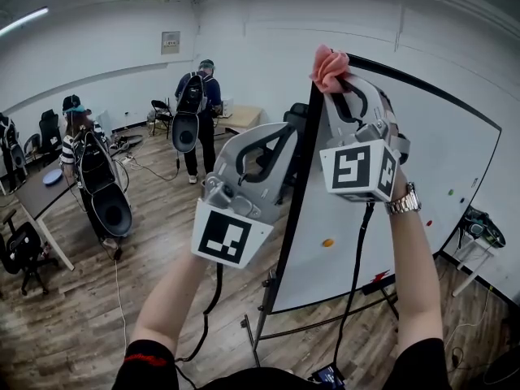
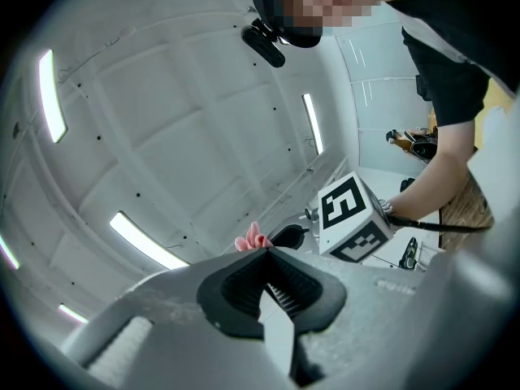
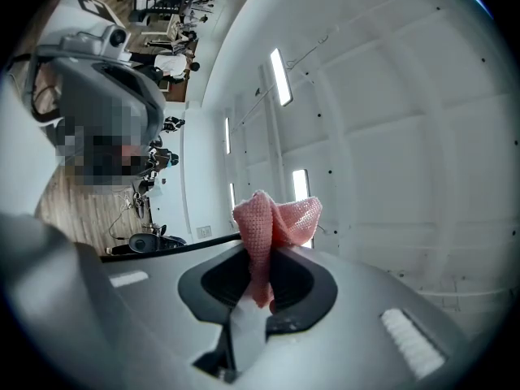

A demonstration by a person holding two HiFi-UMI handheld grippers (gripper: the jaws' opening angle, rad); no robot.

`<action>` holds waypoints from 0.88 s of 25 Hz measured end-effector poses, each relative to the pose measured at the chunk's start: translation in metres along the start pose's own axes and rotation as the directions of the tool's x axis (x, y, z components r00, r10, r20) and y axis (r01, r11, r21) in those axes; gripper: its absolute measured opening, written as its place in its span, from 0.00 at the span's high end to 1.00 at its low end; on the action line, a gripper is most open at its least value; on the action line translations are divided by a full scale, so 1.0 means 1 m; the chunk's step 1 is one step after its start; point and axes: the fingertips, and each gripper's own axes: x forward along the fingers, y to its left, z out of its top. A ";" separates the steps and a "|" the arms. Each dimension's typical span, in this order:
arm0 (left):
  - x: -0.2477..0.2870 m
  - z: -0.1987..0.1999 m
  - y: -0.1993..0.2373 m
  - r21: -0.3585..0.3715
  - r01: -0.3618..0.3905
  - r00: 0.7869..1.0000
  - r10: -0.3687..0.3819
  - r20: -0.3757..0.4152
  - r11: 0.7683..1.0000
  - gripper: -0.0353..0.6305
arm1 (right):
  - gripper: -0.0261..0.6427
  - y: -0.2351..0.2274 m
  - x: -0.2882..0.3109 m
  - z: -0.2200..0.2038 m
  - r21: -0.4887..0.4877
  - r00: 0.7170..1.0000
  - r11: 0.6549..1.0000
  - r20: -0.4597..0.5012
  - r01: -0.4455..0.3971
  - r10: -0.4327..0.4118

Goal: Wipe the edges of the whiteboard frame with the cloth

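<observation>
The right gripper [image 3: 258, 287] pinches the pink cloth [image 1: 329, 65] at the whiteboard frame [image 1: 301, 185]'s top corner, near one o'clock. The left gripper [image 2: 272, 287], at its seven o'clock, has its jaws together on nothing. Most edges probably need wiping.

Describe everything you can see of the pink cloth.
The pink cloth is a small, knitted-looking rag, bunched and folded, pinched between the jaws of the right hand-held gripper. Its loose end sticks up above them, raised at the top corner of the black whiteboard frame; contact there is unclear.
</observation>
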 end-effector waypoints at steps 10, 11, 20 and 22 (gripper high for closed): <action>0.000 0.002 -0.006 -0.002 -0.002 1.000 0.002 -0.013 1.000 0.94 | 0.89 0.004 -0.006 -0.006 0.006 1.000 1.000 -0.006 -0.009 0.009; -0.001 0.000 -0.007 -0.003 -0.003 1.000 0.003 -0.014 1.000 0.94 | 0.89 0.006 -0.007 -0.006 0.009 1.000 1.000 -0.005 -0.010 0.010; -0.023 -0.009 -0.018 -0.026 -0.006 1.000 0.005 -0.028 1.000 0.94 | 0.89 0.028 -0.021 -0.003 0.002 1.000 1.000 -0.010 -0.023 0.023; -0.030 -0.012 -0.023 -0.026 -0.003 1.000 0.002 -0.028 1.000 0.94 | 0.89 0.035 -0.026 -0.001 -0.004 1.000 1.000 -0.009 -0.018 0.018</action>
